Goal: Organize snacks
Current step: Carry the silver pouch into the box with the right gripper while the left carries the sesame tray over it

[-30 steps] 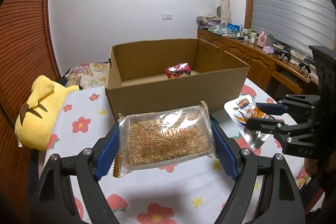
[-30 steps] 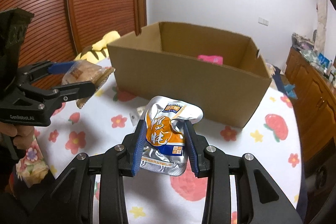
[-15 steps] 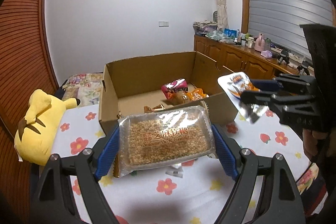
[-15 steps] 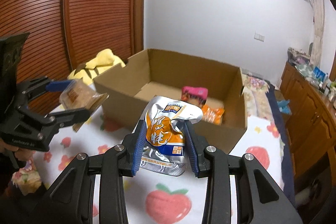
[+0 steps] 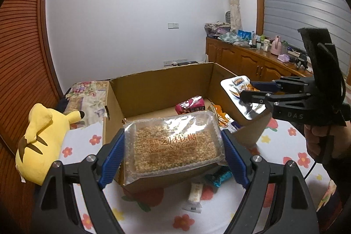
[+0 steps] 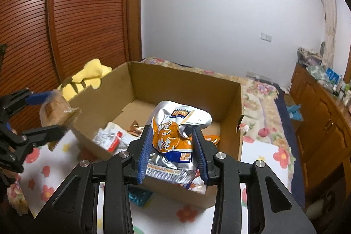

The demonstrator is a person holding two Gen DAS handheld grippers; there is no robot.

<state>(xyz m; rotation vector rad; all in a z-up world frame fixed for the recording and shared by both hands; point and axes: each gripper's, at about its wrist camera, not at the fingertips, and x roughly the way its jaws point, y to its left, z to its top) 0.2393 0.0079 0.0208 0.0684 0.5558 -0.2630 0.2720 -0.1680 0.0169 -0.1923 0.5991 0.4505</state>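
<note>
My left gripper [image 5: 173, 146] is shut on a clear pack of sesame soft candy [image 5: 172, 143] and holds it over the near wall of the open cardboard box [image 5: 158, 84]. My right gripper [image 6: 173, 146] is shut on a silver and orange snack pouch [image 6: 175, 135] above the box's near edge [image 6: 238, 106]. Each gripper shows in the other's view: the right one [image 5: 252, 90] with the pouch [image 5: 239, 86] over the box's right wall, the left one [image 6: 41, 113] with the candy pack [image 6: 57, 111] at the box's left corner. Several snack packs lie inside the box, among them a pink one [image 5: 190, 103].
The box stands on a white cloth with flowers [image 5: 92, 139]. A yellow plush toy [image 5: 41, 137] lies left of it. A blue wrapped snack [image 5: 219, 177] and a white packet [image 5: 195, 196] lie on the cloth in front of the box. A wooden cabinet [image 5: 245, 60] runs along the right.
Both grippers have risen and moved forward with their packs, from in front of the box to above its near edge. More of the box's inside shows now.
</note>
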